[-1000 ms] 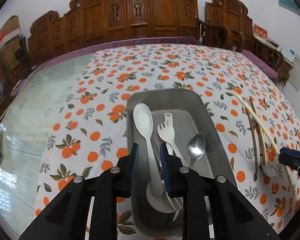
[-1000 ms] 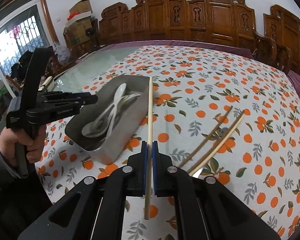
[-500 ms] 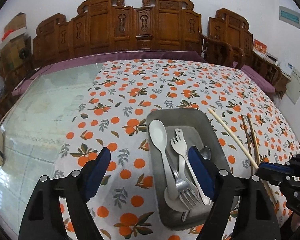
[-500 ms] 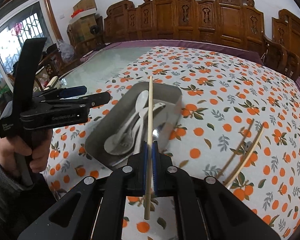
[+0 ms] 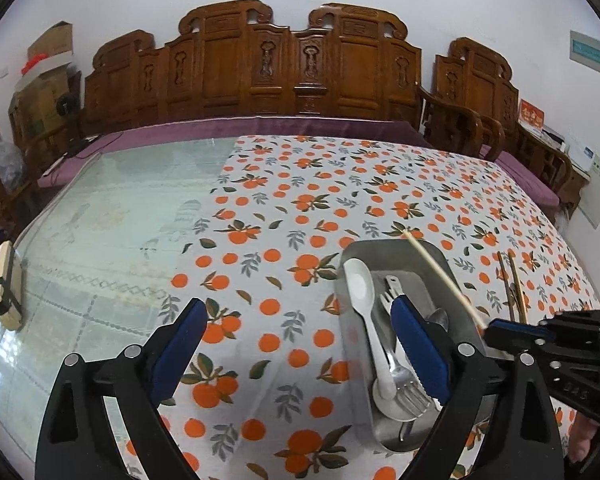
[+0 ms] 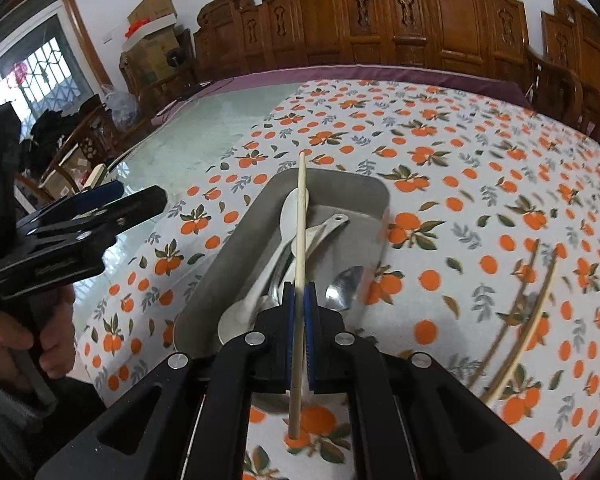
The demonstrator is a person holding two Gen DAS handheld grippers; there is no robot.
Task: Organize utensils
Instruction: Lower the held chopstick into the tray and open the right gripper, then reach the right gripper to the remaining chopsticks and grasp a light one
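Note:
A metal tray (image 5: 352, 250) (image 6: 342, 184) on the orange-print cloth holds a white spoon (image 5: 358, 284) (image 6: 291, 210), a white fork, a metal fork (image 5: 406, 386) and a metal spoon (image 6: 346, 280). My left gripper (image 5: 298, 308) (image 6: 112, 200) hovers over the cloth just left of the tray. Its jaws are opening wide with nothing between them. My right gripper (image 6: 299, 290) (image 5: 496, 330) is shut on a pale chopstick (image 6: 300, 220) (image 5: 440, 276), which slants above the tray along its length. Several more chopsticks (image 5: 514, 292) (image 6: 520, 300) lie on the cloth right of the tray.
Bare glass tabletop (image 5: 100, 240) stretches left of the cloth, with a small wooden block (image 5: 6, 284) at its left edge. Carved wooden chairs (image 5: 300, 68) line the far side. A person's hand (image 6: 52, 340) grips the left tool's handle.
The left jaws, nearly shut around the white spoon's handle in the tray, spread wide and drew back up and to the left. The right gripper carried its chopstick leftwards over the tray.

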